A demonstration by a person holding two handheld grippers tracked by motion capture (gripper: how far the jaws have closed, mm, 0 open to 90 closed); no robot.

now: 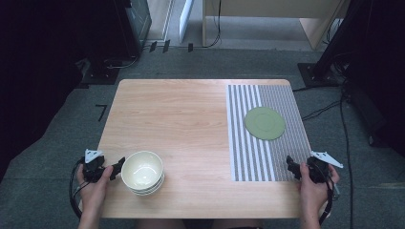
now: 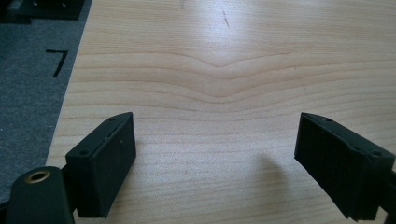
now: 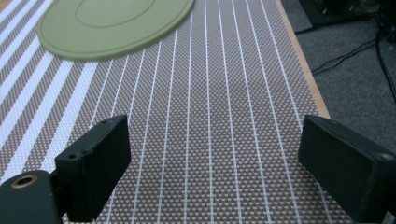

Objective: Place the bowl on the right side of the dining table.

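A stack of cream bowls (image 1: pixel 142 172) stands near the front left of the wooden table (image 1: pixel 181 119). Just to its left my left gripper (image 1: pixel 114 168) is open, its jaws wide apart over bare wood (image 2: pixel 215 154) with nothing between them. A green round plate (image 1: pixel 265 123) lies on the striped placemat (image 1: pixel 265 157) at the table's right side. My right gripper (image 1: pixel 291 167) is open at the mat's front right corner, and in the right gripper view (image 3: pixel 212 158) its jaws stand apart over the mat (image 3: pixel 210 116), with the plate (image 3: pixel 112 21) farther ahead.
Grey carpet surrounds the table, with cables (image 1: pixel 344 124) on the floor at the right and black tape marks (image 1: pixel 101 112) at the left. Dark equipment stands at both sides. A wooden furniture leg (image 1: pixel 310 28) rises beyond the far edge.
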